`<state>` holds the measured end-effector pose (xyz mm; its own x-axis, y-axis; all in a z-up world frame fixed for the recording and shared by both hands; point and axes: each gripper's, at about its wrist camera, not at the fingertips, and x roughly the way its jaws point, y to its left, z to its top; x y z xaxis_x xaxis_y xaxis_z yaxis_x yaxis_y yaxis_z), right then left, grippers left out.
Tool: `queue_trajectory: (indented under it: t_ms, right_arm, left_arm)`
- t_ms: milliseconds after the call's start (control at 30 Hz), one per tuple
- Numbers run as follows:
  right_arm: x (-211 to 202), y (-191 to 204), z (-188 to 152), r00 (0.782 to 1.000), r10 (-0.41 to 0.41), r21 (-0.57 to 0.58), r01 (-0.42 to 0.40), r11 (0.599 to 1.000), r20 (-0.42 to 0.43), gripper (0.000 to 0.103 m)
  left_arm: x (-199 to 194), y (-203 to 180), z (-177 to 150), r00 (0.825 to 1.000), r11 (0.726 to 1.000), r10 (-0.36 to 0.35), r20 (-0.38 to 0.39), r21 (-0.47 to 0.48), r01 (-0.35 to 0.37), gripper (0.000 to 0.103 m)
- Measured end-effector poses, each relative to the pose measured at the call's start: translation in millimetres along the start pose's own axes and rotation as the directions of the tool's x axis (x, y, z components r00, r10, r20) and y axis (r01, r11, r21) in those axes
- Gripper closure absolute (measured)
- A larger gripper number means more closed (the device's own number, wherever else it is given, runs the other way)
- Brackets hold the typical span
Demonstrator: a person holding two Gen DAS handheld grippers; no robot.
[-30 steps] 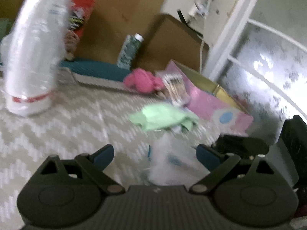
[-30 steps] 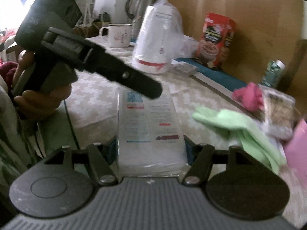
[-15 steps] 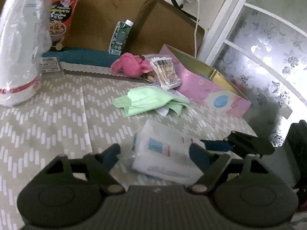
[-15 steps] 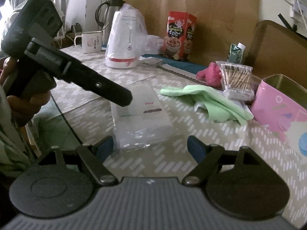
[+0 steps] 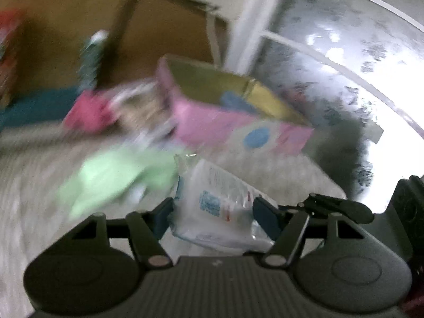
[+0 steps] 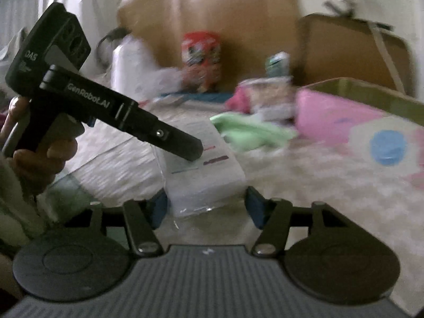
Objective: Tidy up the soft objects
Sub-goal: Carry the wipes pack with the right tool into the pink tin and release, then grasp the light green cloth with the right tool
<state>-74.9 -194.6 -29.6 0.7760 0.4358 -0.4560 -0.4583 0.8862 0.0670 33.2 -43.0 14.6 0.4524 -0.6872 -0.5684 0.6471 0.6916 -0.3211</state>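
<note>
Our left tongs [image 5: 210, 216] squeeze a soft tissue pack [image 5: 222, 206], lifted toward the pink box [image 5: 238, 122] at 12 o'clock. Our right tongs [image 6: 206, 206] stand open around its end. It's light and squishy; we hold its middle.

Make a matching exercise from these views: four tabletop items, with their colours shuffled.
Items:
1. cloth
2. open box
3. plastic pack
4. snack carton

Colours:
a. pink
b. light green
c. red
d. clear with white contents

Pairs: 1-b, 2-a, 3-d, 4-c
</note>
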Motion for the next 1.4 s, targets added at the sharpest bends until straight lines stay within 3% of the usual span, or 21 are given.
queue_trajectory:
  t_ms: [133, 267, 333, 400, 433, 633, 767, 933, 1133, 1200, 1267, 1400]
  right_arm:
    - [-22.6, -31.7, 17.2, 0.987, -0.117, 0.050, 0.112, 0.992, 0.112, 0.039]
    - [-27.3, -60.9, 37.2, 0.958, -0.231, 0.073, 0.222, 0.972, 0.172, 0.039]
    - [-23.4, -77.5, 46.8, 0.943, -0.276, 0.080, 0.265, 0.961, 0.185, 0.039]
    - [-14.5, -90.3, 55.7, 0.928, -0.323, 0.099, 0.309, 0.946, 0.185, 0.039]
    - [-8.4, -95.1, 60.0, 0.919, -0.350, 0.112, 0.334, 0.936, 0.180, 0.038]
    - [53.4, -123.9, 72.1, 0.851, -0.521, 0.149, 0.508, 0.848, 0.063, 0.030]
    - [56.6, -132.9, 66.2, 0.843, -0.536, 0.205, 0.516, 0.831, 0.052, 0.017]
    - [41.4, -127.7, 60.4, 0.838, -0.540, 0.251, 0.508, 0.824, 0.077, 0.016]
    - [10.2, -95.9, 53.5, 0.821, -0.547, 0.305, 0.485, 0.819, 0.163, 0.016]
    - [2.1, -84.1, 50.0, 0.828, -0.524, 0.322, 0.450, 0.833, 0.201, 0.017]
    - [-1.1, -70.8, 45.7, 0.854, -0.468, 0.325, 0.386, 0.863, 0.227, 0.018]
    - [18.0, -43.6, 45.5, 0.940, -0.290, 0.260, 0.239, 0.935, 0.178, 0.042]
  left_arm:
    - [25.1, -33.7, 50.9, 0.998, 0.992, -0.023, 0.062, 0.127, 0.015, 0.036]
    - [57.5, -50.0, 93.4, 0.994, 0.988, -0.022, 0.107, 0.155, 0.005, 0.032]
    - [75.0, -53.1, 108.8, 0.992, 0.988, -0.001, 0.127, 0.150, -0.018, 0.026]
    - [94.9, -55.1, 119.1, 0.988, 0.987, 0.063, 0.142, 0.137, -0.083, 0.010]
    - [104.4, -55.6, 121.9, 0.985, 0.985, 0.094, 0.148, 0.129, -0.114, 0.008]
    - [142.6, -41.7, 115.0, 0.954, 0.954, 0.273, 0.128, 0.096, -0.285, 0.008]
    - [135.0, -33.2, 103.2, 0.949, 0.951, 0.288, 0.130, 0.076, -0.299, 0.008]
    - [109.0, -31.0, 104.6, 0.945, 0.958, 0.268, 0.186, 0.053, -0.282, 0.010]
    - [28.8, 0.7, 82.7, 0.925, 0.966, 0.259, 0.278, -0.067, -0.250, 0.010]
    - [2.5, 20.0, 67.8, 0.912, 0.956, 0.292, 0.289, -0.118, -0.268, 0.012]
    - [-16.5, 42.1, 49.9, 0.895, 0.936, 0.349, 0.278, -0.159, -0.315, 0.013]
    - [-35.1, 73.0, 16.9, 0.878, 0.897, 0.432, 0.205, -0.200, -0.394, 0.013]
